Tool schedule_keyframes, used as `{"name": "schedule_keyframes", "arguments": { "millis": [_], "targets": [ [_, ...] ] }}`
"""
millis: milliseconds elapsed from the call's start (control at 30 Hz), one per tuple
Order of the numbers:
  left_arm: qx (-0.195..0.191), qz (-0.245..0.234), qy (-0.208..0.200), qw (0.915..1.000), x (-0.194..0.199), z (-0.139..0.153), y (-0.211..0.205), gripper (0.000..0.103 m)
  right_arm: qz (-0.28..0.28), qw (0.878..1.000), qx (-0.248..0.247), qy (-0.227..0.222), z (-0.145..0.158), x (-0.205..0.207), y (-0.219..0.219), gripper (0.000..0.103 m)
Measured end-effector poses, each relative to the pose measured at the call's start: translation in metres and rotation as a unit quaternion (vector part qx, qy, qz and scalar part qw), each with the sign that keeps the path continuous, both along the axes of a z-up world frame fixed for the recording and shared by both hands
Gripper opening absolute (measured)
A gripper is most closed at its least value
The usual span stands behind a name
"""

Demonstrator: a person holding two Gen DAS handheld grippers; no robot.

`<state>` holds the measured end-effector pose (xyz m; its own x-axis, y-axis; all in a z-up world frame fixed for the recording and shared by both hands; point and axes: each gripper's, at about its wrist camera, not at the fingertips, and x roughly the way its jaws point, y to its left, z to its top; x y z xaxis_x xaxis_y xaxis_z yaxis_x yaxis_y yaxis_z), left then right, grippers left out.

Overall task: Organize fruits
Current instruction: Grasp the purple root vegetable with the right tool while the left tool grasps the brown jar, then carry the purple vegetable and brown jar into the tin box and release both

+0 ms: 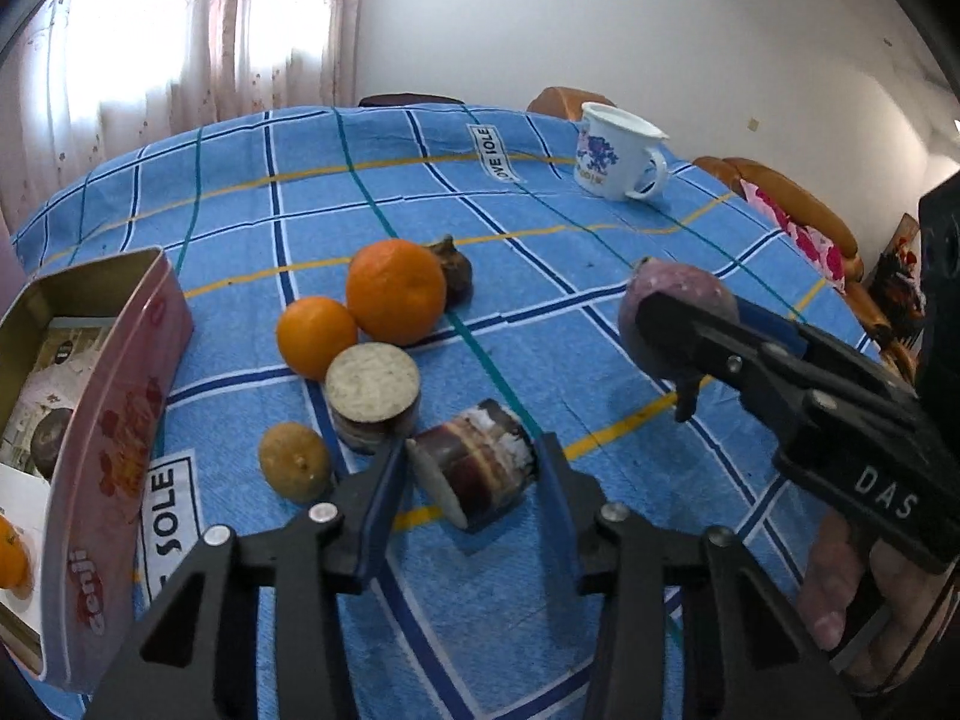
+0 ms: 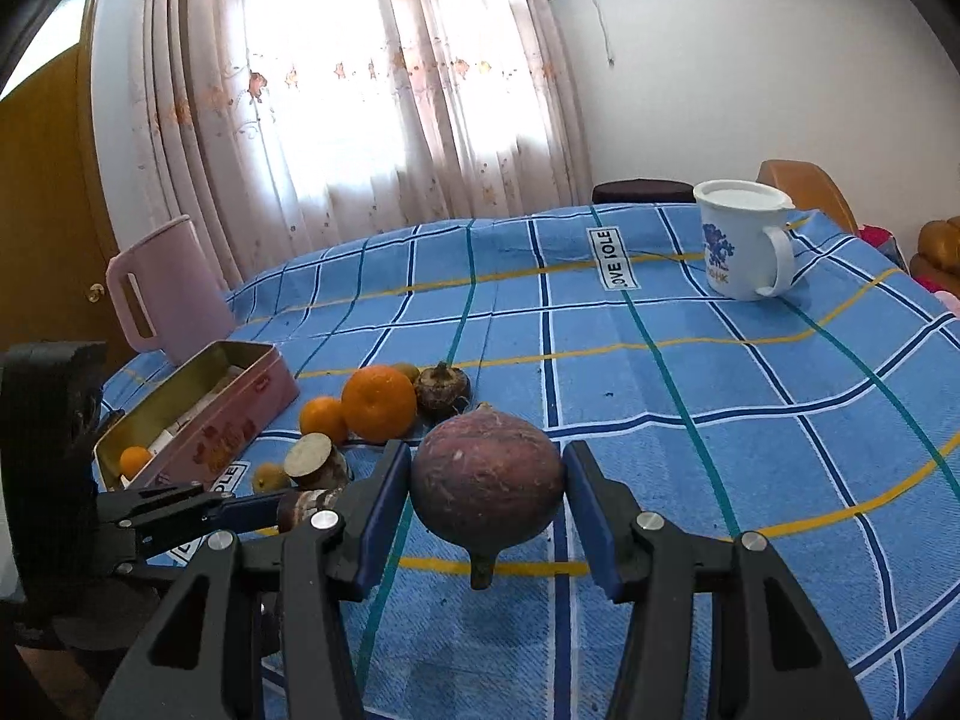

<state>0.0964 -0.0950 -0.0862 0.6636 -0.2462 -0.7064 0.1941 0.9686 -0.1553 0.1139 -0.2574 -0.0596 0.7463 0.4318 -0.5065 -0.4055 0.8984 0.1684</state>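
My right gripper point(image 2: 487, 489) is shut on a round purple-red turnip point(image 2: 487, 483) and holds it above the blue checked cloth; it also shows in the left wrist view point(image 1: 672, 324). My left gripper point(image 1: 471, 480) has its jaws around a lying cut root piece point(image 1: 480, 471), touching or nearly so. Next to it stand another cut piece point(image 1: 373, 390), a small yellow fruit point(image 1: 294, 461), two oranges point(image 1: 396, 291) point(image 1: 316, 336) and a dark fruit point(image 1: 453, 267). An open pink tin point(image 1: 96, 432) at the left holds an orange point(image 2: 135, 459).
A white mug point(image 2: 744, 246) with a blue print stands at the table's far right. A pink board point(image 2: 165, 285) leans behind the tin. Orange chairs point(image 1: 786, 198) stand past the table's right edge. Curtains hang behind.
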Motion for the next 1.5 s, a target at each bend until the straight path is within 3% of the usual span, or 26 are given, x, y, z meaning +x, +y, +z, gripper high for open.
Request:
{"name": "schedule_keyframes", "arguments": {
  "millis": [300,500,1500],
  "targets": [
    [-0.012,-0.007,-0.052,0.9986,-0.020,0.010,0.007,0.045,0.003,1.000,0.003,-0.024,0.004,-0.008,-0.001,0.054],
    [0.007,0.004,-0.095,0.9954,-0.030,0.020,0.008,0.045,0.003,0.999,0.002,-0.046,0.007,-0.015,-0.001,0.054],
    [0.036,0.031,-0.179,0.9827,-0.051,0.036,0.011,0.045,0.003,0.993,-0.003,-0.118,0.015,-0.036,0.001,0.054]
  ]
}}
